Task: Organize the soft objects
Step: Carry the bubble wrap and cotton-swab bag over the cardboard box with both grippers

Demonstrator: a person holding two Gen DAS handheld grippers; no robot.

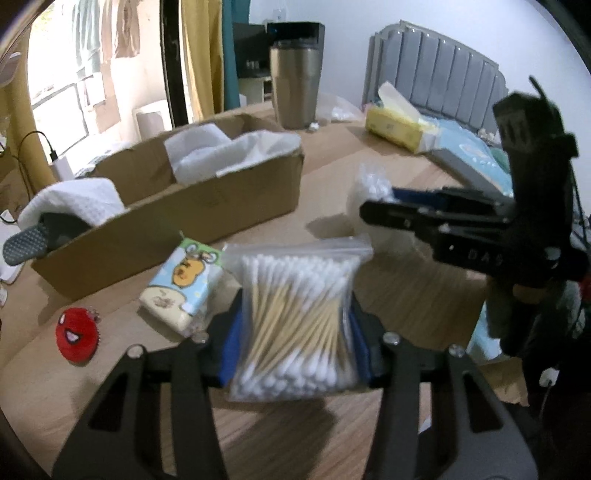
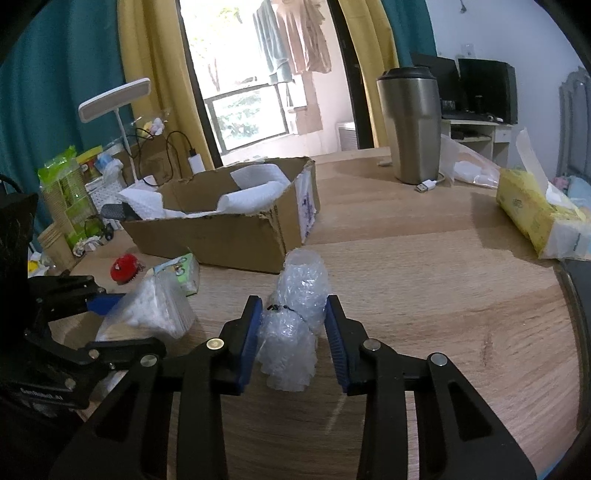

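Swab bag (image 1: pixel 295 325) in left tongs (image 1: pixel 293 332) | bubble wrap (image 2: pixel 291 332) only right view

A pale wooden worktop (image 2: pixel 443 280) fills the foreground. Beyond its far edge, daylight pours through a glass balcony door (image 2: pixel 251 92) flanked by yellow curtains (image 2: pixel 155 74) and teal curtains (image 2: pixel 55 92). A grey padded headboard (image 1: pixel 436 70) stands against the white wall (image 1: pixel 340 22).
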